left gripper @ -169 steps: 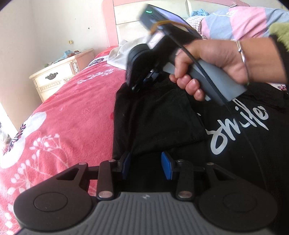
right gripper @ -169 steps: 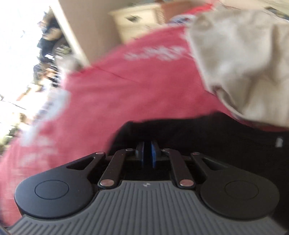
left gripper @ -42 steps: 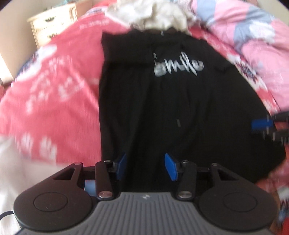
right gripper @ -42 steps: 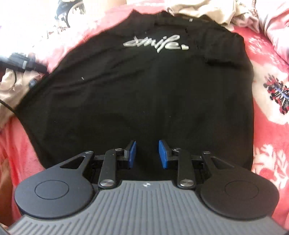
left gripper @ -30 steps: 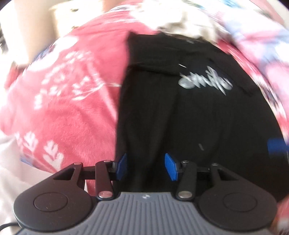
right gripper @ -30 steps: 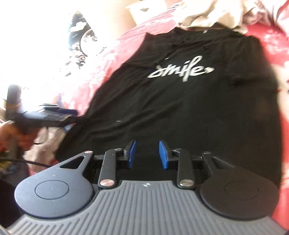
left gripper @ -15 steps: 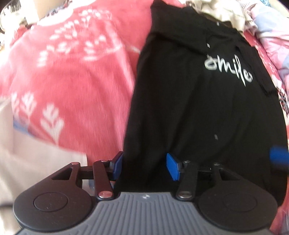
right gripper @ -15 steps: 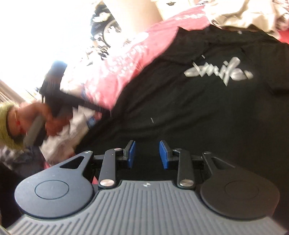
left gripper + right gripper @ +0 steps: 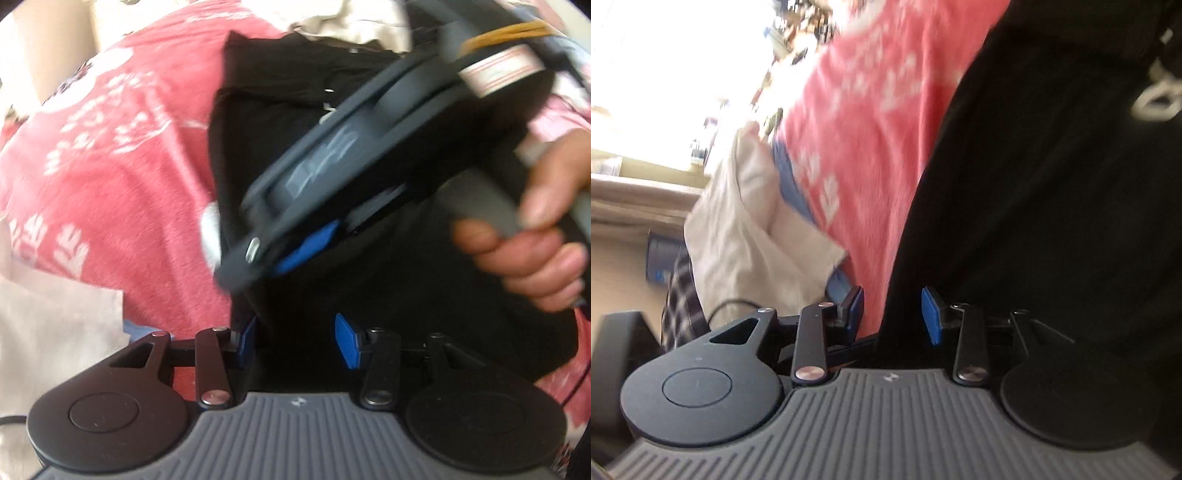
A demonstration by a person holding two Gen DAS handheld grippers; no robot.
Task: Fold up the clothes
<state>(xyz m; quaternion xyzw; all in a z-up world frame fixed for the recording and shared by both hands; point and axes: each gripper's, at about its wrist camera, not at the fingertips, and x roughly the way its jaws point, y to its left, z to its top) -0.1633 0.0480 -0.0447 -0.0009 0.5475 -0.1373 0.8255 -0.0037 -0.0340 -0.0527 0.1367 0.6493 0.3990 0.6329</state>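
Observation:
A black T-shirt (image 9: 258,122) lies flat on the red floral bedspread (image 9: 110,155). My left gripper (image 9: 295,343) is open at the shirt's lower left corner, with the black hem between its blue pads. A hand (image 9: 535,236) holds the right gripper across the left wrist view, just above the shirt, and one of its blue pads (image 9: 306,247) shows there. In the right wrist view my right gripper (image 9: 892,314) is open and straddles the left edge of the shirt (image 9: 1034,184). Part of the white print (image 9: 1156,96) shows at the right.
A beige garment (image 9: 351,18) lies beyond the shirt's collar. A whitish cloth (image 9: 48,325) hangs over the bed's near left edge, also seen as the white cloth (image 9: 750,229), with plaid fabric (image 9: 679,295) and a cable (image 9: 731,306) beside it. Pink bedding (image 9: 554,114) is at the right.
The right gripper has swung from the shirt's lower middle over to its left edge and now crosses the left wrist view. The left gripper moved closer onto the hem corner. Both stayed open.

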